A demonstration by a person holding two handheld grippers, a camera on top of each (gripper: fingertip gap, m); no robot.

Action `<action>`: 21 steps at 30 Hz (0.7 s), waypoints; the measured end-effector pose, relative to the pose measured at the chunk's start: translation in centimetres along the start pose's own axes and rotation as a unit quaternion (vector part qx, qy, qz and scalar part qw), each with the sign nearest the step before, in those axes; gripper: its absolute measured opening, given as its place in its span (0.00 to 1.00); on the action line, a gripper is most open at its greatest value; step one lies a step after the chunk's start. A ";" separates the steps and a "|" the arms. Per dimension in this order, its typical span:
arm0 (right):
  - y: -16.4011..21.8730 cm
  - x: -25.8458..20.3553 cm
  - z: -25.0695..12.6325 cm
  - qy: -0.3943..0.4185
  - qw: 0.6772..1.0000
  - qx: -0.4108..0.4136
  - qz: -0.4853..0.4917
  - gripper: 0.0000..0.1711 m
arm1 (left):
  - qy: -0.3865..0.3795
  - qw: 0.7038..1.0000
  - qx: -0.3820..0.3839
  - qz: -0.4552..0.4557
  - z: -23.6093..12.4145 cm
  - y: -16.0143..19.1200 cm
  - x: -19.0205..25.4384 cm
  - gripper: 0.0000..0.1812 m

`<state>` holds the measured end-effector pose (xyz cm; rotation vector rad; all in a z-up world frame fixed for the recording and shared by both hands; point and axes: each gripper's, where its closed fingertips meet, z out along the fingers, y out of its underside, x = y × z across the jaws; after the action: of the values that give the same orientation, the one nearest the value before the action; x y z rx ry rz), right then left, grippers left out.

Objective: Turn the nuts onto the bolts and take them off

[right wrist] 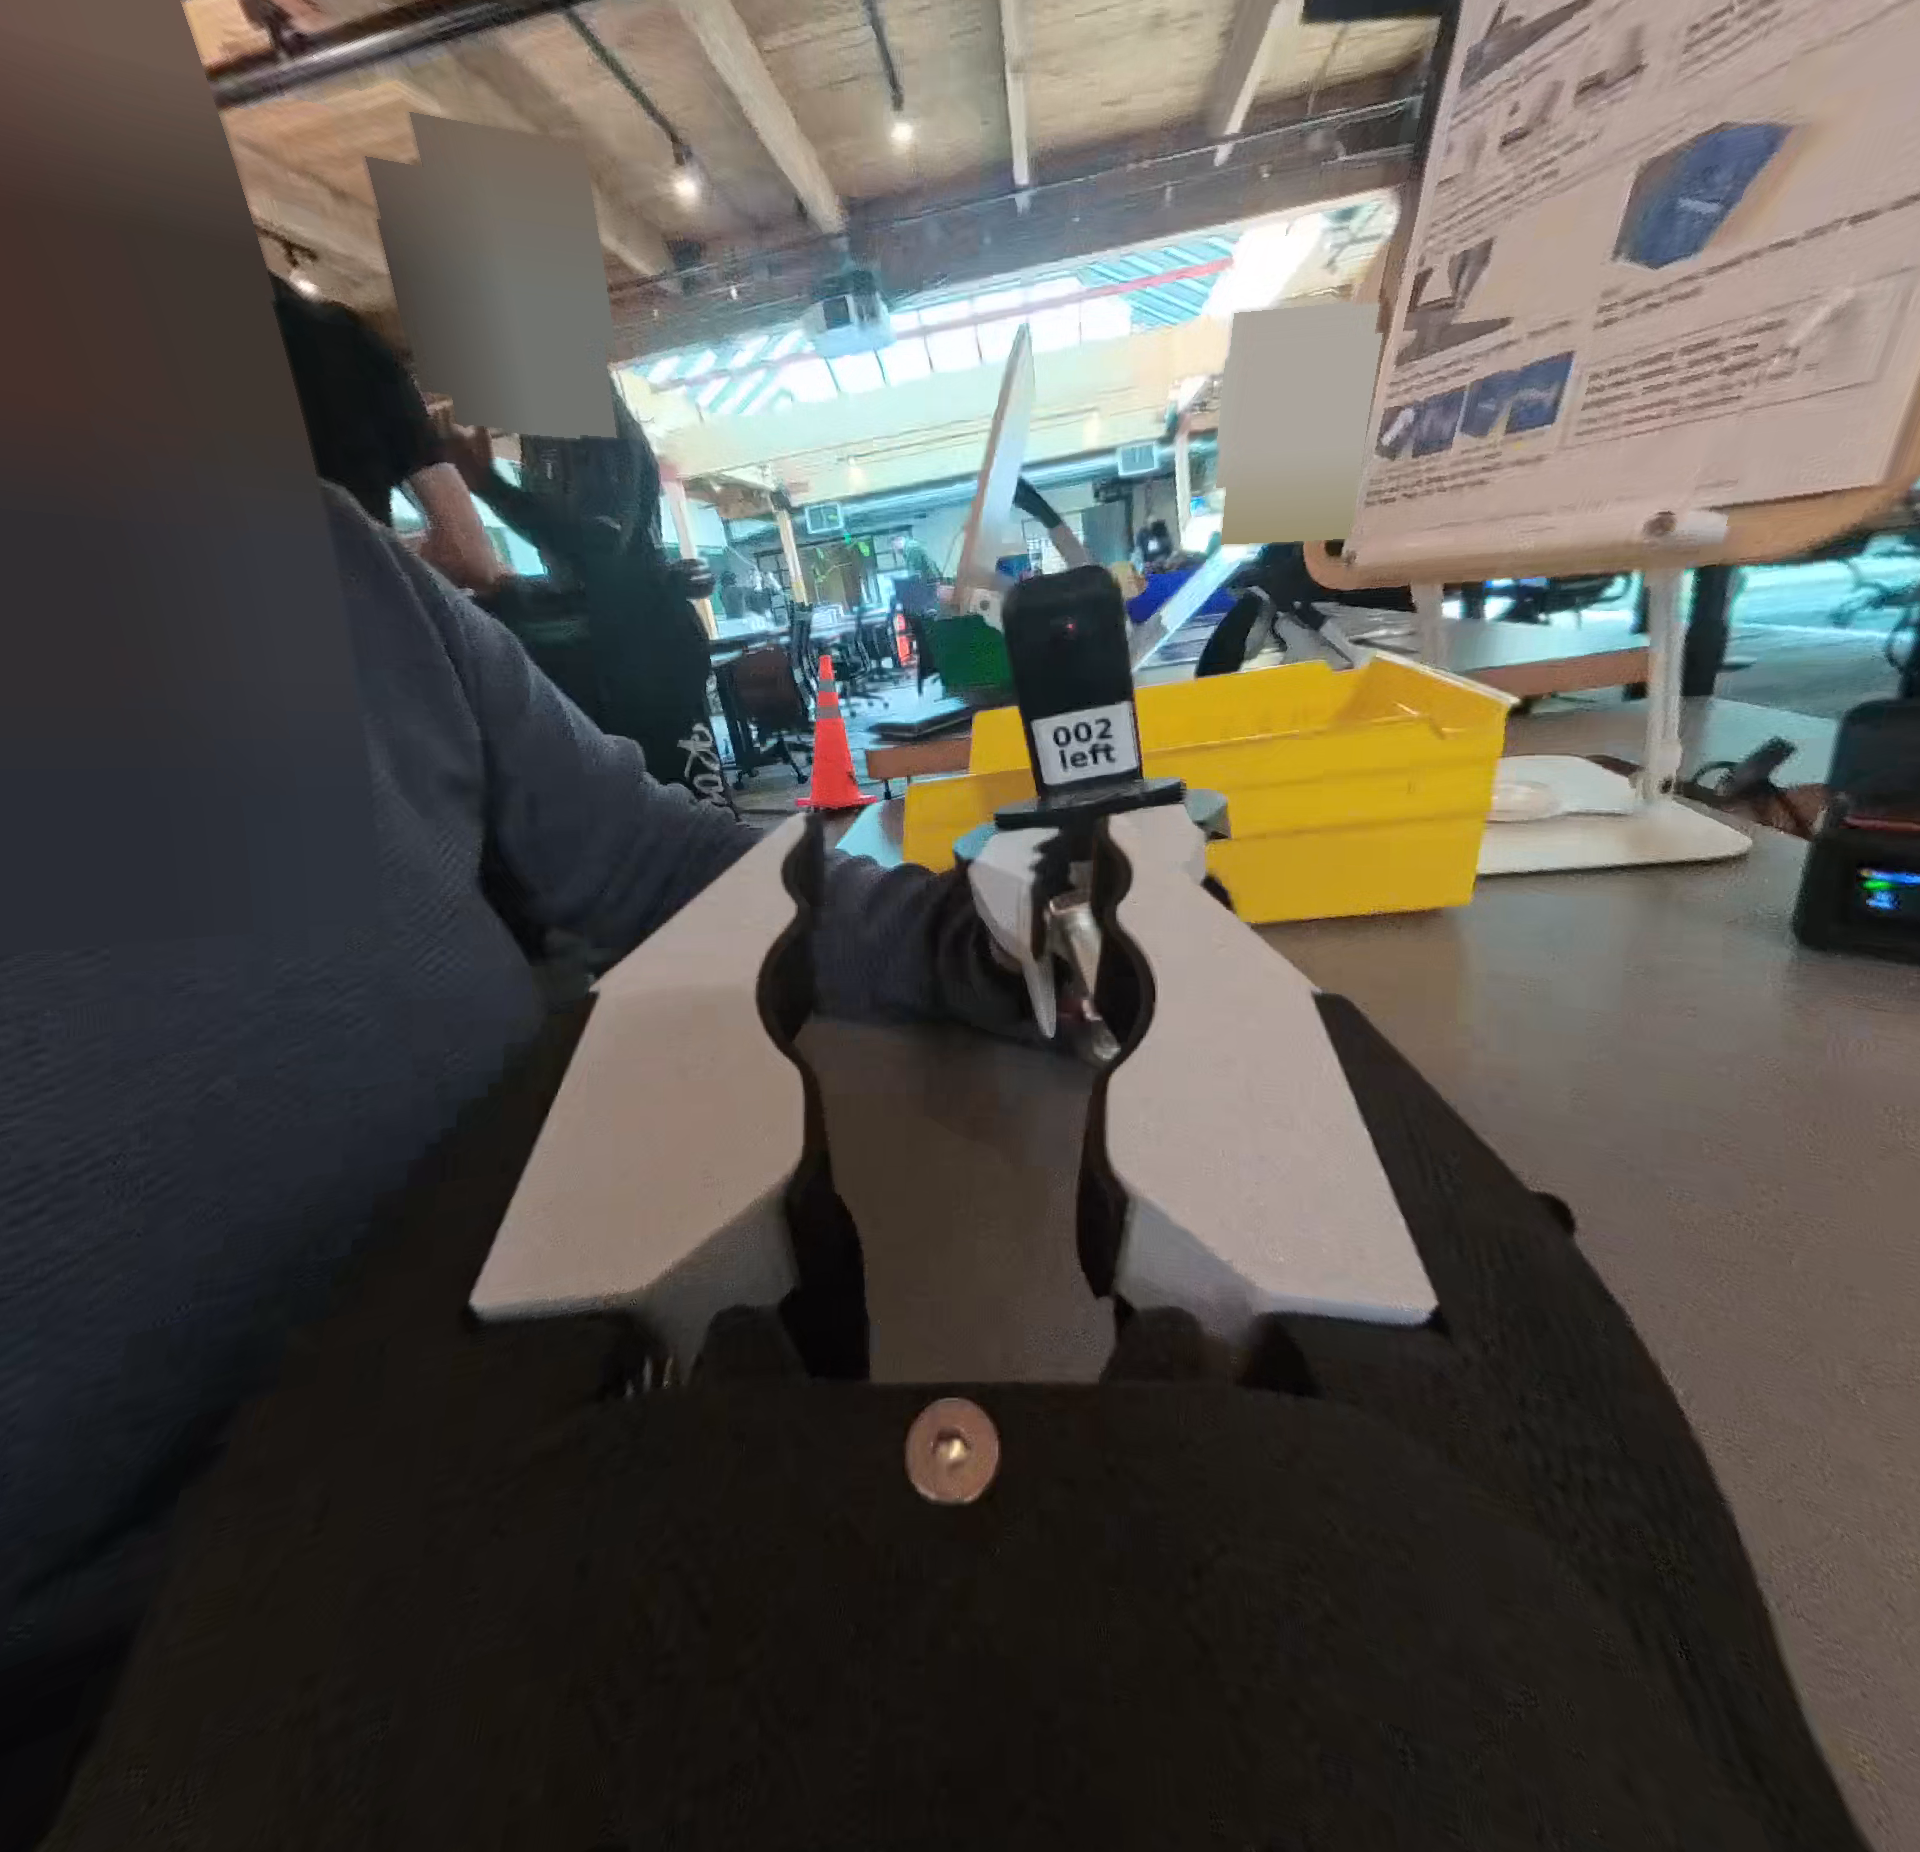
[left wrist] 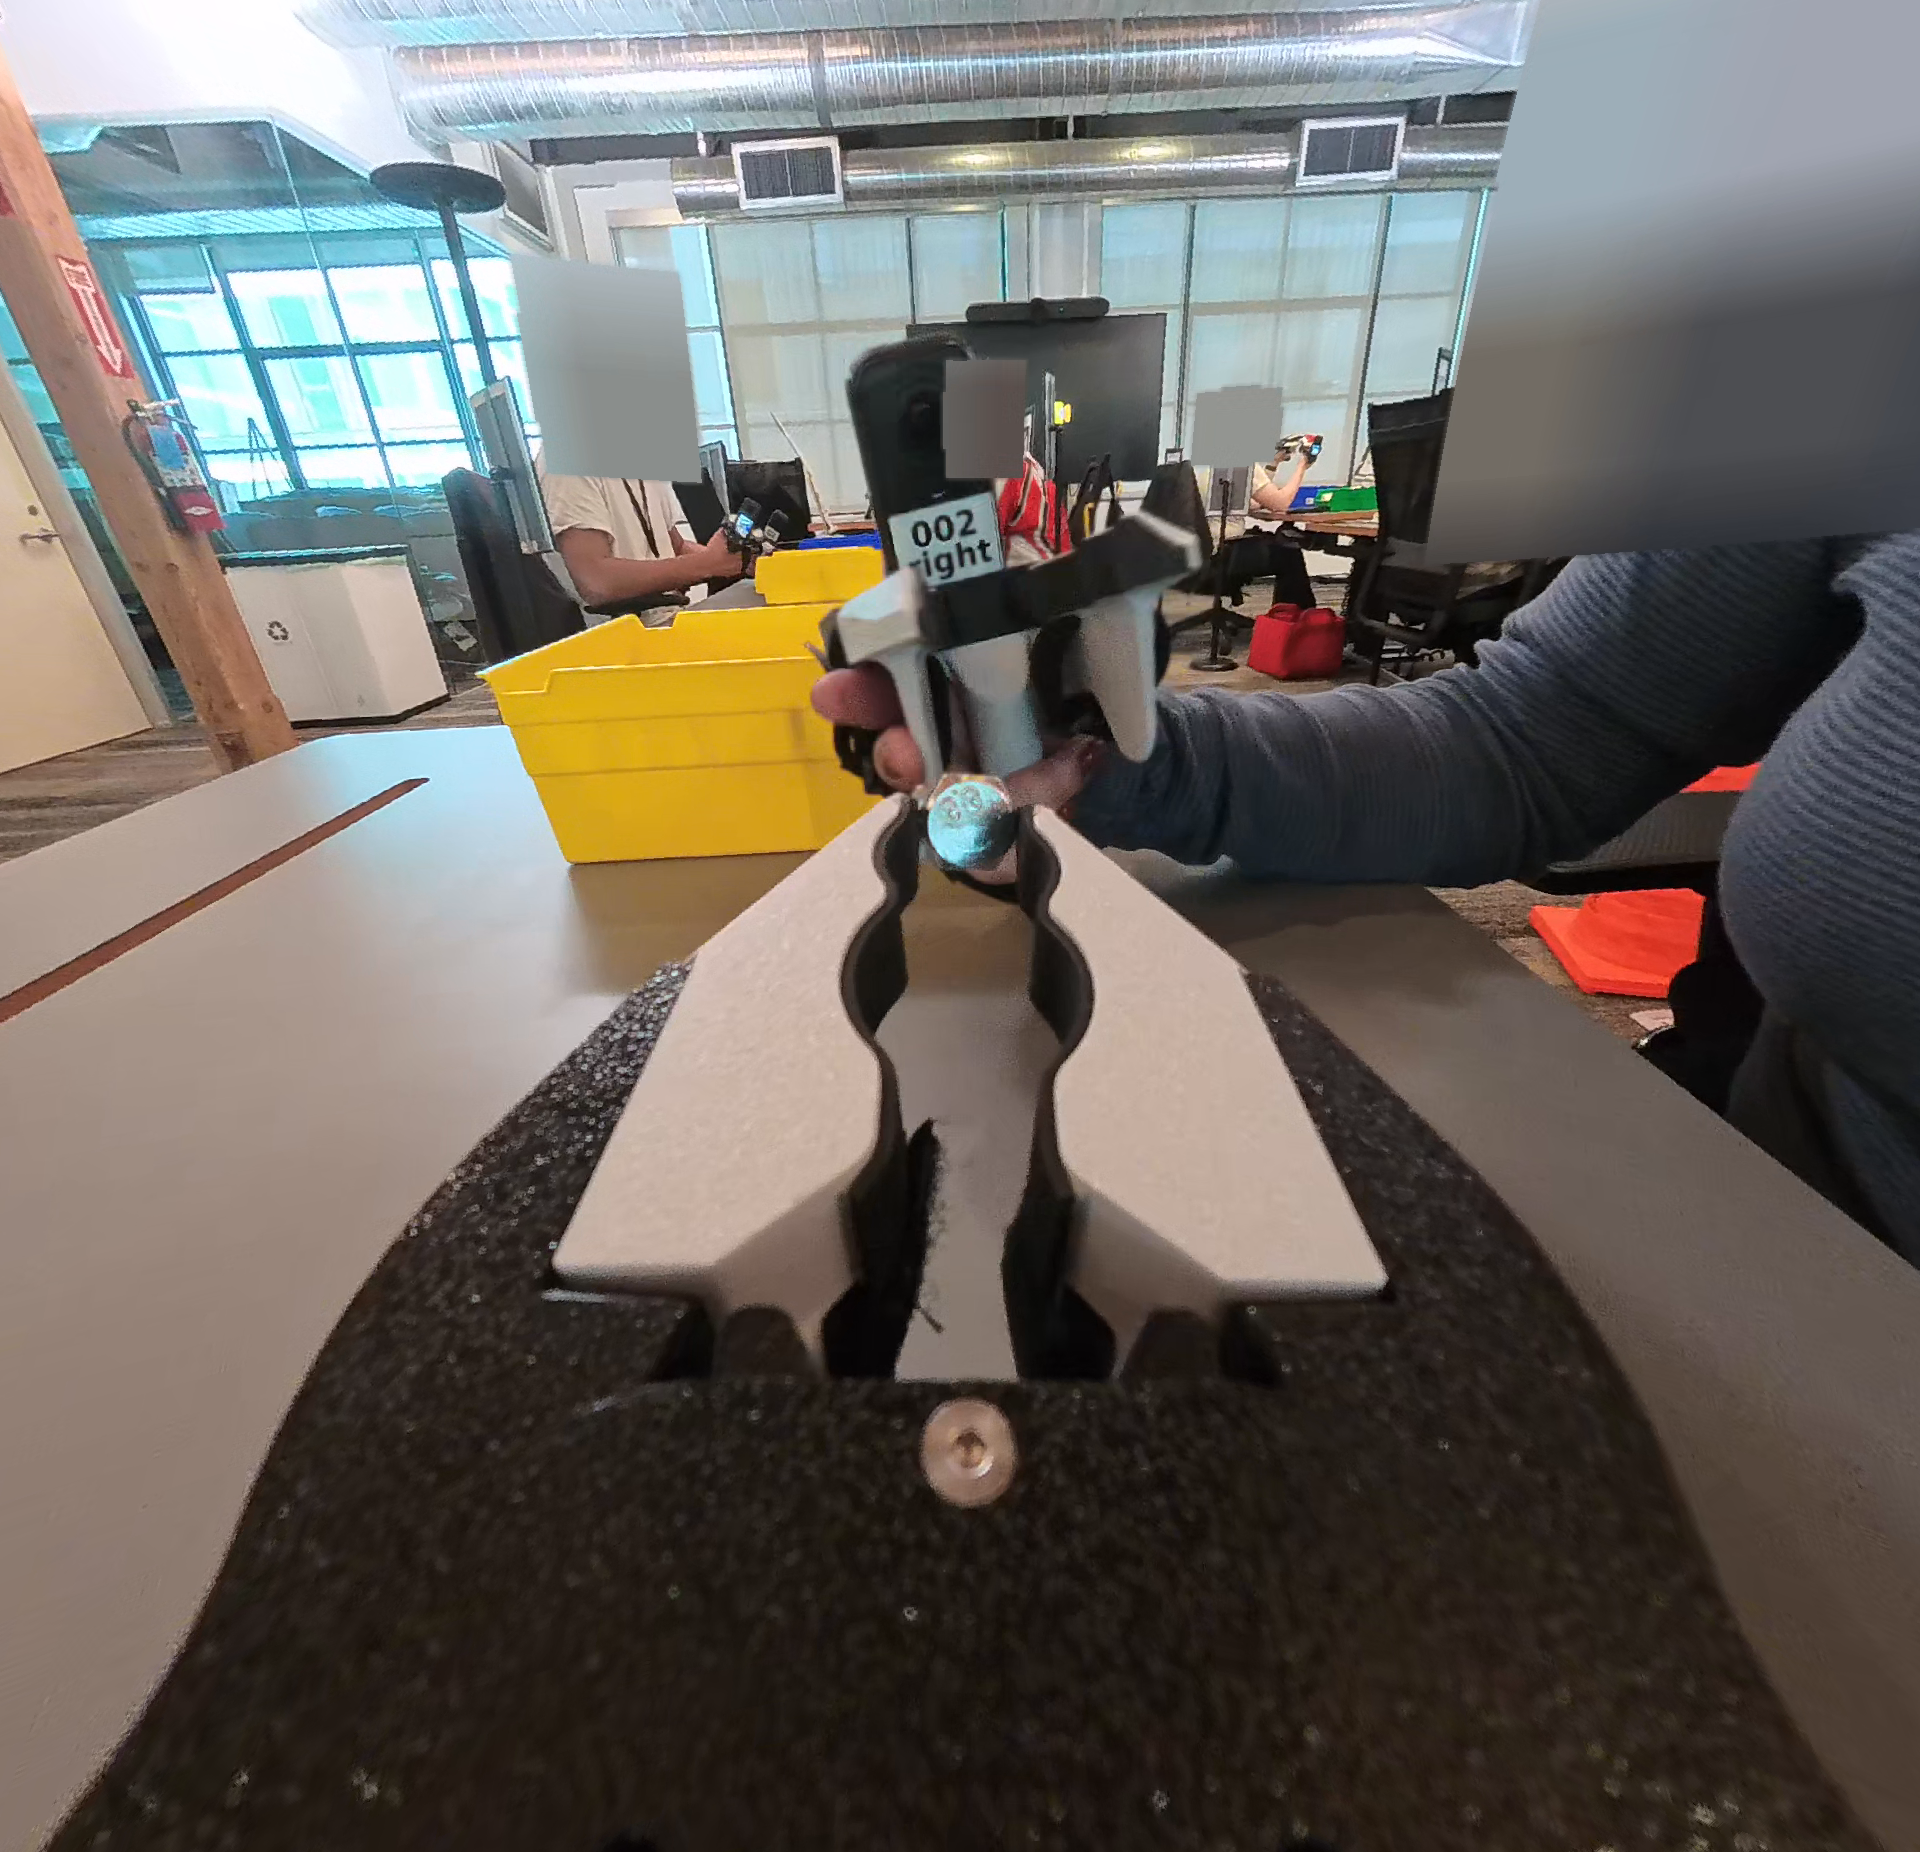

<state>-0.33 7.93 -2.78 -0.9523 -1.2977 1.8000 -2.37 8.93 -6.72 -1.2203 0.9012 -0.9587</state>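
Observation:
My left gripper (left wrist: 966,828) is shut on the hex head of a silver bolt (left wrist: 964,820) at its fingertips, held above the grey table (left wrist: 312,1023). My right gripper (left wrist: 1023,753) faces it from the far side, fingers pointing down at the bolt and spread apart. In the right wrist view my right gripper (right wrist: 977,836) is open and empty. The left gripper (right wrist: 1070,1002) holds the bolt (right wrist: 1075,935) close to my right finger's inner side, shank angled down. I cannot tell whether a nut sits on the bolt.
Stacked yellow bins (left wrist: 675,732) stand on the table behind the grippers and also show in the right wrist view (right wrist: 1351,763). A document stand (right wrist: 1662,244) and a black device (right wrist: 1870,846) stand at the right. The person's blue sleeve (left wrist: 1455,722) reaches in. An orange cone (right wrist: 828,753) stands on the floor. Some 5 centimetres of space lies between my two pairs of fingers. Left tips and right tips are each some 35 centimetres from the black device (right wrist: 1870,846).

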 end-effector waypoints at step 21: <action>6.1 2.3 -0.1 0.037 0.980 -0.160 0.110 0.33 | -0.001 1.000 0.003 -0.009 -0.1 -0.1 -0.2 0.09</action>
<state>-2.05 8.47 -9.06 -1.3735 -1.5113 1.7271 -2.51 9.05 -6.64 -1.2263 0.8861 -0.9737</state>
